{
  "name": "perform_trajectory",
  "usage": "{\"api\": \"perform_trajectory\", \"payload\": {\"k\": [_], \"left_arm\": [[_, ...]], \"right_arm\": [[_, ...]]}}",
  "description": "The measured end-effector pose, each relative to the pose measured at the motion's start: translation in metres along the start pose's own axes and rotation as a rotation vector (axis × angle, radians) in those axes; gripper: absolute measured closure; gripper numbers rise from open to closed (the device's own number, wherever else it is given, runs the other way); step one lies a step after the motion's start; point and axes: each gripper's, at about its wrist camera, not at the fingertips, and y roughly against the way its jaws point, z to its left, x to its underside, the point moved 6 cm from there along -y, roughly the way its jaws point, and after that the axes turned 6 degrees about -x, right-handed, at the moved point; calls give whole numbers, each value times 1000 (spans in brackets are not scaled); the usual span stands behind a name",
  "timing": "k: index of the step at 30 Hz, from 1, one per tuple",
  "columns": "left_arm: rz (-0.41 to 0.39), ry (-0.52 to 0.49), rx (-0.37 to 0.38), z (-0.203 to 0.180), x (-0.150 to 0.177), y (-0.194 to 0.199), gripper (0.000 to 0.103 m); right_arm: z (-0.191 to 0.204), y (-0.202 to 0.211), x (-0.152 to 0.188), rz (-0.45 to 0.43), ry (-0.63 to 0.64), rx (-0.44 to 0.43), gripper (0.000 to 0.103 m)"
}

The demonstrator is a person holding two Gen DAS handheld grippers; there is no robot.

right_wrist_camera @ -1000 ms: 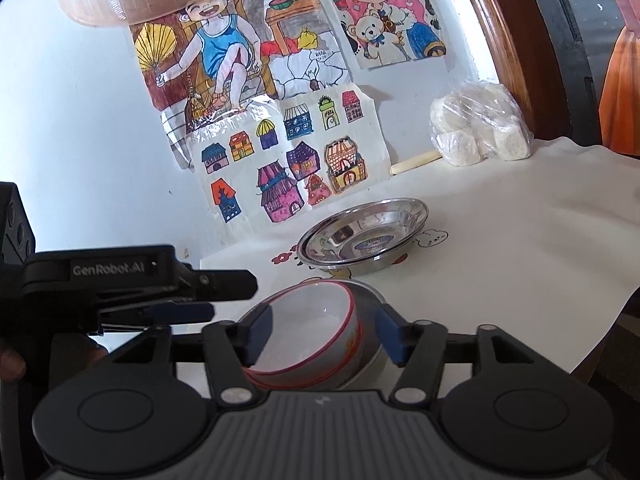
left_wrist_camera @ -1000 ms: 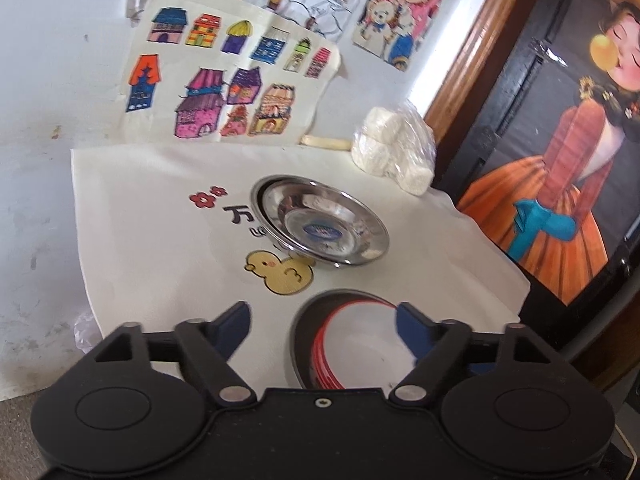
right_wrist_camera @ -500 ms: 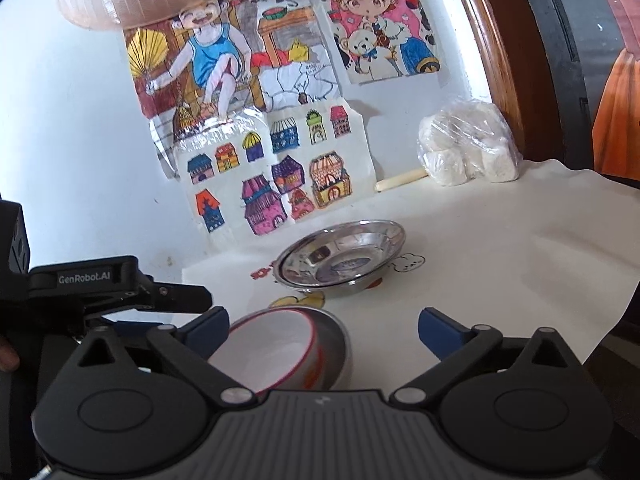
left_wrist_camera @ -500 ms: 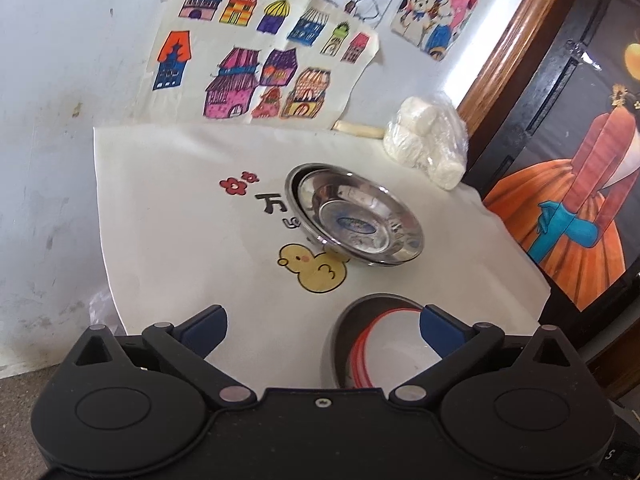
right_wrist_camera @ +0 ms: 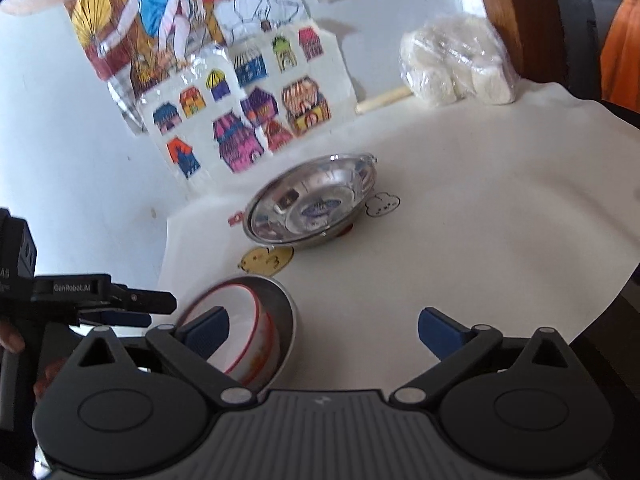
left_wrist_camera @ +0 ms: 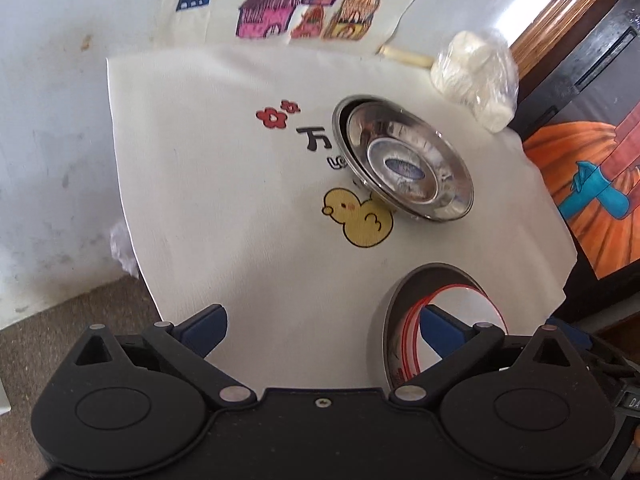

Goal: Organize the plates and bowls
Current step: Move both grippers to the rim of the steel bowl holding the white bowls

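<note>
A white bowl with a red rim (left_wrist_camera: 456, 320) sits nested in a steel bowl (left_wrist_camera: 394, 312) on the cloth's near edge; in the right wrist view the white bowl (right_wrist_camera: 240, 316) lies inside the steel bowl (right_wrist_camera: 286, 312). Stacked shiny steel plates (left_wrist_camera: 404, 158) rest mid-cloth, also in the right wrist view (right_wrist_camera: 312, 202). My left gripper (left_wrist_camera: 322, 326) is open, its right finger over the bowls. My right gripper (right_wrist_camera: 322, 332) is open, its left finger by the white bowl. Neither holds anything.
A white cloth (left_wrist_camera: 224, 168) with a yellow duck print (left_wrist_camera: 356, 218) covers the table. A bag of white rolls (left_wrist_camera: 476, 78) and a wooden stick (left_wrist_camera: 404, 56) lie at the back. Children's drawings (right_wrist_camera: 240, 120) lean on the wall. The cloth's right edge drops off.
Both grippers opened wide and pulled back from the nested bowls. The right gripper let go of the white bowl, which now rests in the steel bowl.
</note>
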Motion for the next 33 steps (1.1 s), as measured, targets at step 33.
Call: {"api": "perform_trajectory", "payload": {"k": [33], "left_arm": [[83, -163, -51, -17, -6, -11, 1]], "right_arm": [[20, -35, -2, 300, 90, 49, 0]]}}
